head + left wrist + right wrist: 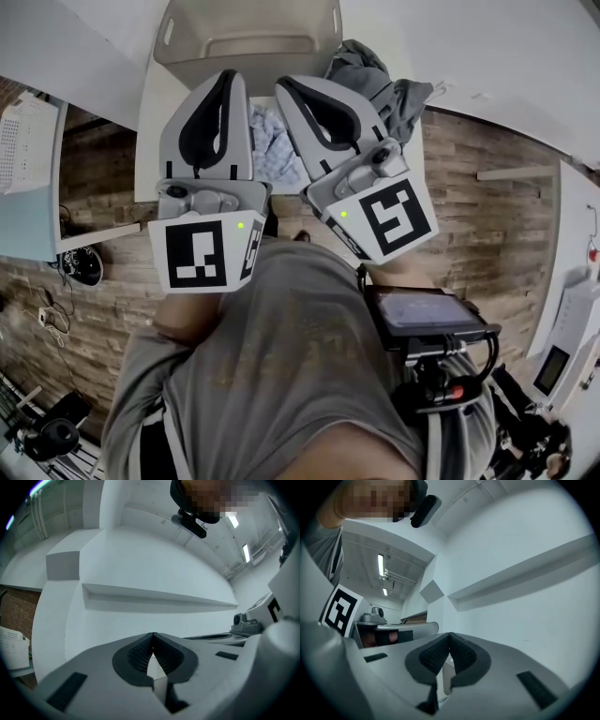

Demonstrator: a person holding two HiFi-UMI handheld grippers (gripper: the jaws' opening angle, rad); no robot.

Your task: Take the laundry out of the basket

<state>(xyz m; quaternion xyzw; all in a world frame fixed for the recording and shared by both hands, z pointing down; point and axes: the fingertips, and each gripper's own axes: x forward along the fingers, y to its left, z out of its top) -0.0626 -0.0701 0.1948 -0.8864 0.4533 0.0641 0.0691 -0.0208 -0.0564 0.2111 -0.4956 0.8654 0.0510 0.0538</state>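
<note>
The beige laundry basket stands on the white table at the top of the head view. A grey garment lies bunched by the basket's right corner. A blue-and-white patterned cloth shows in the gap between the two grippers, and most of it is hidden by them. My left gripper and right gripper are raised side by side in front of the basket. Both are shut. In the gripper views the left gripper and right gripper have their pads meeting at the tips with nothing between them.
Both gripper views look at a white wall with a long shelf. A brick-patterned floor surrounds the table. A black device hangs at the person's waist. White cabinets stand at the left.
</note>
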